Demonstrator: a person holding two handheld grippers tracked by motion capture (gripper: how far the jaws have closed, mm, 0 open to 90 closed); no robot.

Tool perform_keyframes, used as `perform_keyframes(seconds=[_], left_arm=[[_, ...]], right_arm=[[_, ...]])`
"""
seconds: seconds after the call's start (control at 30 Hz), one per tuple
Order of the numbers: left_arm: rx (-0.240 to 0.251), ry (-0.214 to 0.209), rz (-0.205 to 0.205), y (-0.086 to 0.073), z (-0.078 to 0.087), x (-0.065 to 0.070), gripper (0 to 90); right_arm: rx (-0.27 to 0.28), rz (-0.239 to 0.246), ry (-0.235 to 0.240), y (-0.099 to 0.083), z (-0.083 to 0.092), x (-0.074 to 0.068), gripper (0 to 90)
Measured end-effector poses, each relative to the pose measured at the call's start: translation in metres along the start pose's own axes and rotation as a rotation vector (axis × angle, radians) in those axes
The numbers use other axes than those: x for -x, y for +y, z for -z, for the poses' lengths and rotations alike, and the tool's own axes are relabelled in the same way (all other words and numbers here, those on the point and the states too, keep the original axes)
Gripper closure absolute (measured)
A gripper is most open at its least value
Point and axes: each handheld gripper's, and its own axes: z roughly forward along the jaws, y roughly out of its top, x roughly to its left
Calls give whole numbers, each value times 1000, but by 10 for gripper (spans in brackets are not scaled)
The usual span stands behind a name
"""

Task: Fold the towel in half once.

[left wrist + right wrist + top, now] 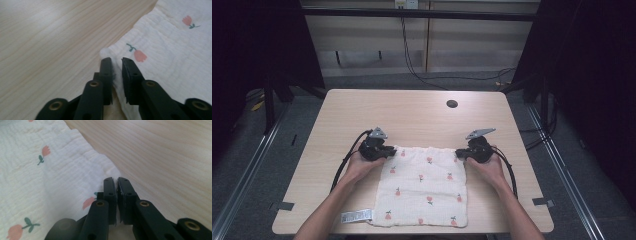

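We see a white muslin cloth (424, 187) printed with small pink tulips on green stems — crinkled weave. The table (412, 117) is pale wood grain. Both grippers' jaws are black — brass-coloured rivets at their joints.

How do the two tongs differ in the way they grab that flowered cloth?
The left tongs sit at the cloth's far left corner with a narrow gap between the jaws and a thin fold of fabric in it. The right tongs sit at the far right corner with their jaws pressed almost together on the edge. In the high view the left tongs' grey plate lies lower and shorter than the right's. Both are black, hand-held, and pinch a far corner.
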Motion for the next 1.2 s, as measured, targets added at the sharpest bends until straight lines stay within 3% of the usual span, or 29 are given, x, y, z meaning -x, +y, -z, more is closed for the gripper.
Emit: perform_keyframes(seconds=[0.07, 0.17, 0.3, 0.5, 0.63, 0.73, 0.97, 1.03, 1.2], left_arm=[[7, -6, 32, -1, 0, -2, 870], [-8, -16, 41, -1, 3, -3, 877], [53, -35, 69, 1, 21, -7, 877], [127, -56, 66, 4, 40, -3, 878], [170, -26, 42, 7, 47, -1, 876], [169, -28, 34, 10, 51, -3, 877], [225, -77, 62, 15, 62, -3, 880], [210, -71, 49, 17, 60, -2, 880], [229, -71, 51, 26, 59, -2, 880]], right_arm=[[3, -4, -1, 0, 1, 1, 863], [2, -9, 6, -1, 4, 2, 865], [57, -37, 14, 2, 14, 6, 867], [144, -28, 26, 10, 29, 1, 870], [180, -22, 44, 17, 34, -2, 870], [194, -31, 46, 19, 35, 0, 870], [246, -45, 64, 28, 50, 5, 870], [261, -51, 67, 30, 52, 7, 870], [275, -66, 67, 40, 56, 12, 872]])
